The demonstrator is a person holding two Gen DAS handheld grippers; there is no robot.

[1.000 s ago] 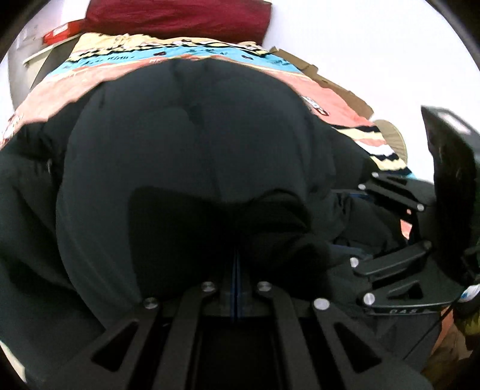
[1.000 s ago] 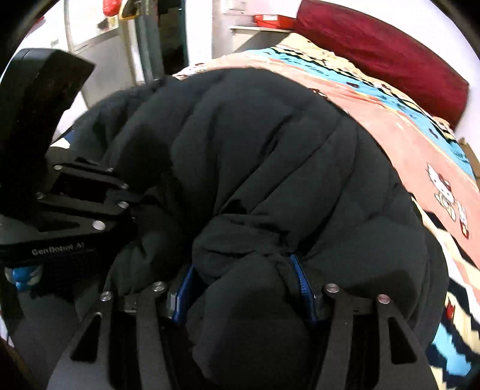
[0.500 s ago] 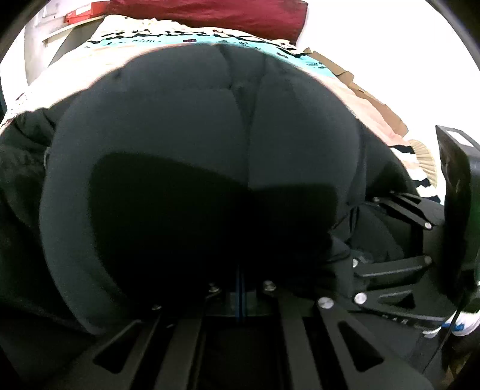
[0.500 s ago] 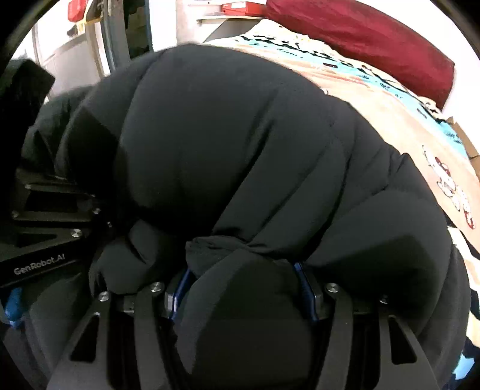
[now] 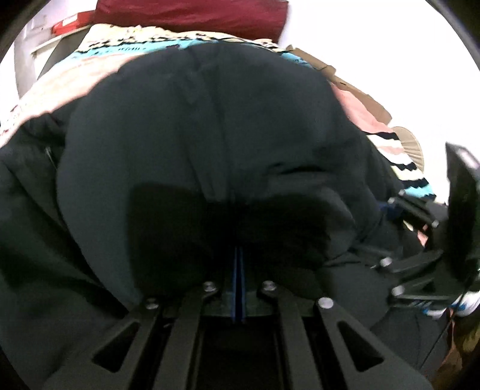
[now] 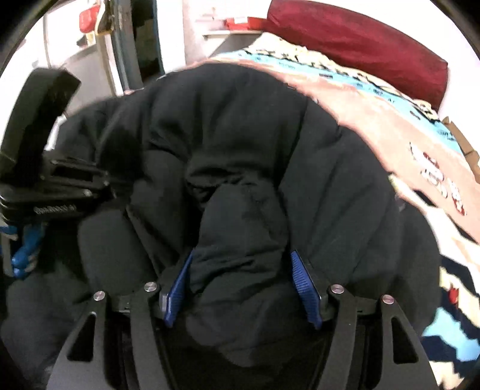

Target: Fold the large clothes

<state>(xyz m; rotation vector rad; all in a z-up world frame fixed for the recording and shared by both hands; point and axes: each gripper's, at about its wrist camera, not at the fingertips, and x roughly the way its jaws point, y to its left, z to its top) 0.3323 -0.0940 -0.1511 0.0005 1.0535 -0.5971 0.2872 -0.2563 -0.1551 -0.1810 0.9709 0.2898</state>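
Since a second ago, the jacket [image 5: 210, 144] bulges closer in our left view and hides more of the blanket [image 5: 99, 63]; half a second back it filled even more of that view. In our right view the bunched fold sits lower between the fingers, and more of the blue pads shows on each side.

Our left gripper [image 5: 238, 270] has its fingers pressed together, only a thin blue line between them, pinching a fold of the black jacket whose puffed panels swell over the tips. The jacket lies heaped on the bed, over the patterned blanket, with a dark red pillow [image 5: 192, 15] beyond it.

Our right gripper [image 6: 241, 285] has its fingers [image 6: 304, 285] well apart, and they have just been opening further. A thick wad of the jacket [image 6: 240, 150] fills the gap between them; the left pad touches it, while whether the right pad still presses on it we cannot tell. The left gripper [image 6: 60, 192] shows at that view's left edge, just beside the jacket.
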